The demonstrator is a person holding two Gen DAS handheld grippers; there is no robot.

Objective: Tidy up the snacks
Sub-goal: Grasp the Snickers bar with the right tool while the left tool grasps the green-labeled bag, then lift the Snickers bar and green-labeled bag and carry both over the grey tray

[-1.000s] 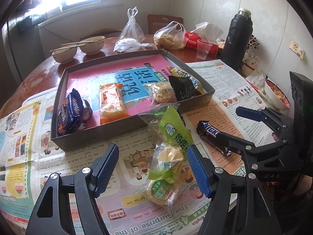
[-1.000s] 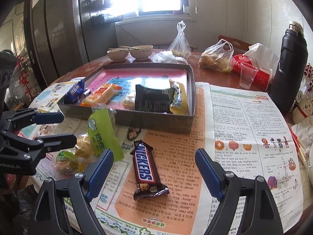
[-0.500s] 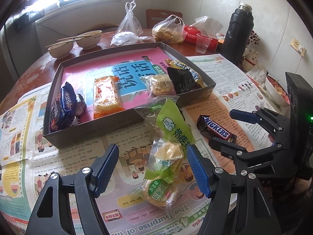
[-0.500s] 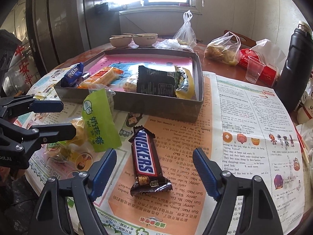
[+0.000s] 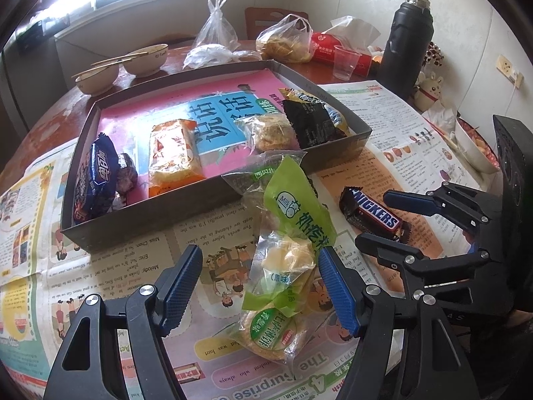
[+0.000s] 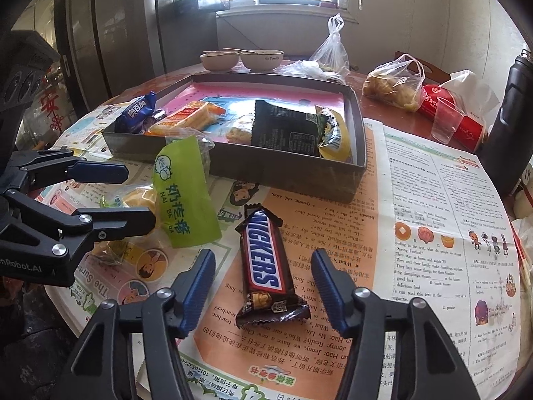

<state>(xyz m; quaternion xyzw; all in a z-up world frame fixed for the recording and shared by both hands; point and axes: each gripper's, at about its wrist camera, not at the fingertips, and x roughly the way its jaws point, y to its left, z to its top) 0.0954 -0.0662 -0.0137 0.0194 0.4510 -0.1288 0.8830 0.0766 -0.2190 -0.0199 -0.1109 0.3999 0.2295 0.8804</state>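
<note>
My left wrist view sits low, close over the green snack packet (image 5: 293, 250); my right hovers nearby at its 3 o'clock, both facing the tray (image 6: 283, 175).

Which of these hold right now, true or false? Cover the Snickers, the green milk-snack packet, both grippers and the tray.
1. The Snickers bar lies inside the tray. False: it lies on the newspaper, in front of the tray.
2. The right gripper is open, its fingers either side of the Snickers bar. True.
3. The left gripper is shut on the green packet. False: it is open.
4. A blue packet lies in the tray. True.
5. The black flask lies tipped over. False: it stands upright.
</note>
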